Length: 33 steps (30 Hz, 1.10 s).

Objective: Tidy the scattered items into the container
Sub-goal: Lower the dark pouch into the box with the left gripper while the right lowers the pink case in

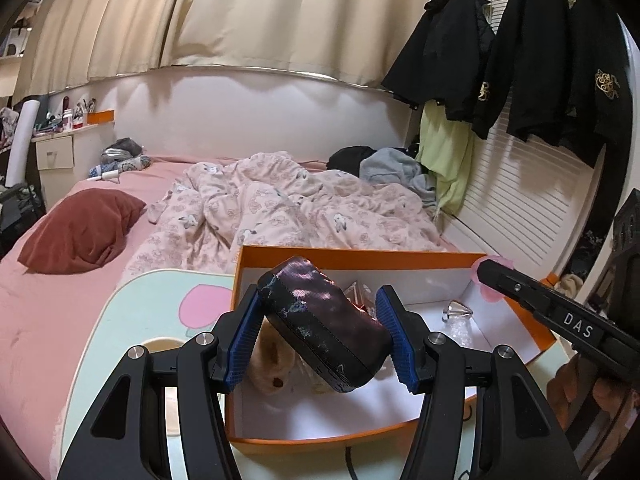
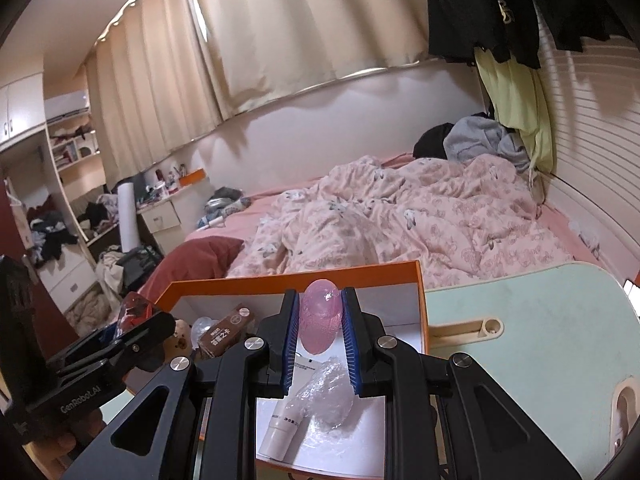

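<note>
1. Both hands are over the orange cardboard box with the white inside (image 1: 360, 258), which sits on the pale green bench (image 2: 520, 308) next to the bed.
2. Our left tool (image 1: 320, 334) is clamped on a dark purple, scuffed, rounded hard case (image 1: 324, 320). The case sits tilted between the blue pads, hanging above the near-left part of the box.
3. Our right tool (image 2: 320, 328) is nearly shut, pinching a small translucent pink soft egg-shaped thing (image 2: 320, 320) above the box's right side.
4. Already in the box: a fuzzy beige plush (image 1: 272, 364), a brown carton with white print (image 2: 224, 330), a white tube (image 2: 280, 432), a crumpled clear plastic wrap (image 2: 328, 392) and a small clear pointed piece (image 1: 456, 310).
5. Our take on doing the drop well: lower each item until it's well below the rim before letting go, so nothing bounces out over the low orange wall.
6. The case looks heavy and hard, so we'd aim it at the bare white floor in front of the plush rather than on the wrap or tube.
7. The pink thing looks squishy and may stick to a pad, so open that tool fully.
8. Release one at a time, since the two tools are near each other.
</note>
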### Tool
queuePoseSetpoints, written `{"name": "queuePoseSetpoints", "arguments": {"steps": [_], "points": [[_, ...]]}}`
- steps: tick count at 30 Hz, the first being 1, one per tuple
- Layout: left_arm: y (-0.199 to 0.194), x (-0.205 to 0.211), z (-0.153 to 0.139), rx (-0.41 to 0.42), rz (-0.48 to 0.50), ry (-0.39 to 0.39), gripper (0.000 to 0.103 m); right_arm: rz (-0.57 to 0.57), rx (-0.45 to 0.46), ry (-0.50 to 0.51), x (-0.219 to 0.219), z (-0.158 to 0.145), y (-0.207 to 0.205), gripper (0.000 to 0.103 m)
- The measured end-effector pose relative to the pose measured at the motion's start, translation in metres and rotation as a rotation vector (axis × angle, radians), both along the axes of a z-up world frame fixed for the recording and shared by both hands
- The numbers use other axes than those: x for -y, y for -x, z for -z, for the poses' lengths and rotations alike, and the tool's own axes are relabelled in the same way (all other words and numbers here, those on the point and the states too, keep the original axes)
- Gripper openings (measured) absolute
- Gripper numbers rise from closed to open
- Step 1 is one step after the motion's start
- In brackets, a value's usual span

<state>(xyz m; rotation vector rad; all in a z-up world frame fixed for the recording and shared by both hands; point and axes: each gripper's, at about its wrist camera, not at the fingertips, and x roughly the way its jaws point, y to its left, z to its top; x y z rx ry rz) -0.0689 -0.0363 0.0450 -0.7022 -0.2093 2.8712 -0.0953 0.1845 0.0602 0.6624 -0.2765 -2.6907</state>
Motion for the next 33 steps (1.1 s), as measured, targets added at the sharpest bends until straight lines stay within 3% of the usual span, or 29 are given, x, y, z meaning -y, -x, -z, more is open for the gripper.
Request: {"name": "queuePoseSetpoints", "arguments": {"steps": [33], "points": [[0.0025,-0.0069,0.0006,0.011,0.010,0.005,0.058,0.003,0.004,-0.040,0.0050,0.0053,0.0032,0.020]]}}
